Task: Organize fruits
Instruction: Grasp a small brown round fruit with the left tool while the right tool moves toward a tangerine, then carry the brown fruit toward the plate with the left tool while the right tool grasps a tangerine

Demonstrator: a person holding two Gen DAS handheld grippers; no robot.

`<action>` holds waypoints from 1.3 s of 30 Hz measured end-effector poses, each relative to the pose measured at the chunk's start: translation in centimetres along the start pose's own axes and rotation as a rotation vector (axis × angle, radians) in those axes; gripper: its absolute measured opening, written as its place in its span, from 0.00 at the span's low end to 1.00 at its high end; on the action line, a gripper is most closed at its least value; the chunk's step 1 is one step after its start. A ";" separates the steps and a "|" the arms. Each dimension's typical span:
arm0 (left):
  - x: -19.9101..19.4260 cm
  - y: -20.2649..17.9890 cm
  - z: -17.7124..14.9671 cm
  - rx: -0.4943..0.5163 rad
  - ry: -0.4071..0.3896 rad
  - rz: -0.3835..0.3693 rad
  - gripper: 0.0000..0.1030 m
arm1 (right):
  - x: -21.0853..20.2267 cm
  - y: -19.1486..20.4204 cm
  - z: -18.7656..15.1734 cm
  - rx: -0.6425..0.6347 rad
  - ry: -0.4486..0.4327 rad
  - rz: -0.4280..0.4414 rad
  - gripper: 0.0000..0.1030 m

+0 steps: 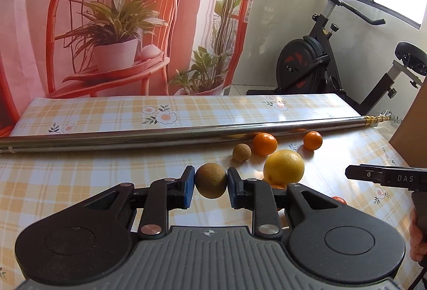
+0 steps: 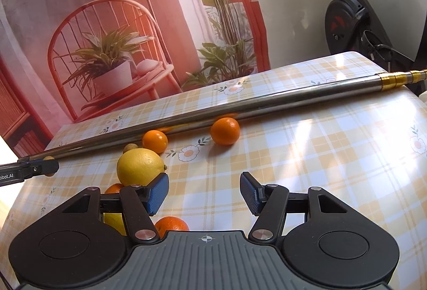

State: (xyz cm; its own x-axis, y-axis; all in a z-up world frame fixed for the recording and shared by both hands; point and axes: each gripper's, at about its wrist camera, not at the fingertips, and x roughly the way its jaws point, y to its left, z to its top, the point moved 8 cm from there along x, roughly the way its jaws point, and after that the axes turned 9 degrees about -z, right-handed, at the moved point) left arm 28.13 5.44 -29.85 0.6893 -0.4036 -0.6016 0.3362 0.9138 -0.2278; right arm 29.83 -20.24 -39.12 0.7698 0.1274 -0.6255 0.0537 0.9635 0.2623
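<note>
A: What does the left claw (image 1: 210, 181) have?

B: A small round brown fruit with dull, rough skin (image 1: 210, 180), pinched between the two blue pads at its widest part. It hangs clear of the yellow-and-white checked table (image 1: 80, 177), on the near side of the long steel pole (image 1: 133, 135) that lies across it.

A: And the right claw (image 2: 205, 192)?

B: Spread wide, with nothing between its pads, hovering over the cloth on the near side of the pole.

A: Where is the rest of the fruit?

B: All on the near side of the pole. Two small bright orange mandarins (image 1: 264, 143) (image 1: 312, 140) sit just against it. A second, smaller brown round fruit (image 1: 241, 152) lies a little nearer, beside the left mandarin. The big yellow lemon-like citrus (image 1: 283, 166) is nearer again. More orange fruit is half hidden behind the claws, closest to the cameras.

A: How will the brown one handle?

B: My guess is light, with a thin brittle shell, so a hard squeeze could crack it. The rough skin should grip the pads well. Being round, it may roll on the glossy cloth, so I would set it down gently. Taking it across the middle, as now, looks right.
</note>
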 end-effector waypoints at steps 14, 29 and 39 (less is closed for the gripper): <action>-1.4 -1.7 -3.0 0.036 0.033 0.039 0.27 | 0.0 2.0 -0.5 -0.023 0.044 0.064 0.55; -1.8 -1.7 -3.2 -0.014 0.021 0.018 0.27 | -0.2 2.7 -0.9 -0.031 0.057 0.067 0.55; -1.5 -2.7 -3.3 0.007 0.028 -0.005 0.27 | -0.1 1.4 -2.1 -0.003 0.083 0.063 0.54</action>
State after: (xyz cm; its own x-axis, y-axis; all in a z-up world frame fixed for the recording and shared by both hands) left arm 24.08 3.71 -30.89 0.6694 -0.4065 -0.6219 0.3439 0.9115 -0.2256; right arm 28.47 -18.41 -40.26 0.7162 0.2069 -0.6665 0.0044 0.9537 0.3007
